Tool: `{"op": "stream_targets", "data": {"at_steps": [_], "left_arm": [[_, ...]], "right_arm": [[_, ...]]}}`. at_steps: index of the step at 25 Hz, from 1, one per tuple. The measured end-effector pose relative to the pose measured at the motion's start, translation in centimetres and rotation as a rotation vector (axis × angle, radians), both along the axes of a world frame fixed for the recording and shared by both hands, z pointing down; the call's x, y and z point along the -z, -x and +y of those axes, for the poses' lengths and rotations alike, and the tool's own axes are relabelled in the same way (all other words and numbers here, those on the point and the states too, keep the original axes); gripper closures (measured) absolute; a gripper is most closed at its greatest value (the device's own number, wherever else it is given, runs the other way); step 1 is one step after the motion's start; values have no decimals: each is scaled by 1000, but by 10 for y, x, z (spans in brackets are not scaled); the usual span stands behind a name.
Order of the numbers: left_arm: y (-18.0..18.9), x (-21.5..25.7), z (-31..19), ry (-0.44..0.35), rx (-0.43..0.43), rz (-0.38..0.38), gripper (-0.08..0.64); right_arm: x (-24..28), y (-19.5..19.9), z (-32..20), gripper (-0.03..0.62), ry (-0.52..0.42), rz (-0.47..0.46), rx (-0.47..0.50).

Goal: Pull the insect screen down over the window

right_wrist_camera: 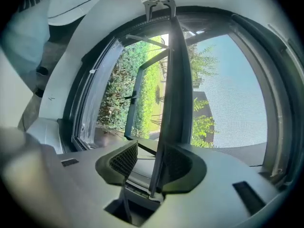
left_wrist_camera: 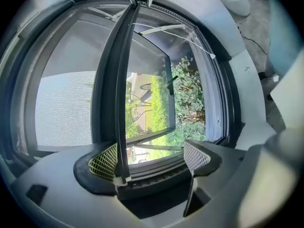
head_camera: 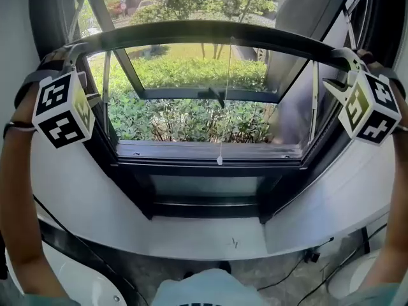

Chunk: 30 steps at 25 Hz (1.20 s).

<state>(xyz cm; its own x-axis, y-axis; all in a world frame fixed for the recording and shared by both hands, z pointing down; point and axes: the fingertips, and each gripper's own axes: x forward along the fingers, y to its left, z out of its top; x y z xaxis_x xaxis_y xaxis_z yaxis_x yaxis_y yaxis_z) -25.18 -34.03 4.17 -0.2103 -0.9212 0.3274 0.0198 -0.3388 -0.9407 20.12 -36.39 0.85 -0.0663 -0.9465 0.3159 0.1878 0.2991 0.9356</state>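
Broadly, the black-framed open window fills the head view, green shrubs beyond; the grey mesh insect screen sits high, its dark curved bottom rail near twelve o'clock, long axis running nine to three, the uncovered opening toward six; the left tool stands spread round the rail's nine o'clock end, rail against one pad only; the right tool is likewise spread at the three o'clock end, not pinching; both sit equally near, so the pull likely runs toward six; a thin white cord hangs at centre.
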Motion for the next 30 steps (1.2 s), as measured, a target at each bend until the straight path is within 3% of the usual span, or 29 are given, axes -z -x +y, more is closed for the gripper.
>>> {"op": "stream_targets", "data": {"at_steps": [11, 16, 21, 30], "left_arm": [[-4, -98, 12, 145, -23, 32, 127], [-4, -136, 11, 175, -27, 36, 127], [-4, -186, 11, 219, -20, -25, 127], [-5, -256, 12, 247, -43, 19, 127]], "right_arm": [[-98, -5, 9, 416, 174, 71, -17], [-137, -5, 8, 416, 227, 64, -29], [-187, -8, 7, 416, 282, 74, -49], [-256, -8, 7, 416, 342, 66, -86]]}}
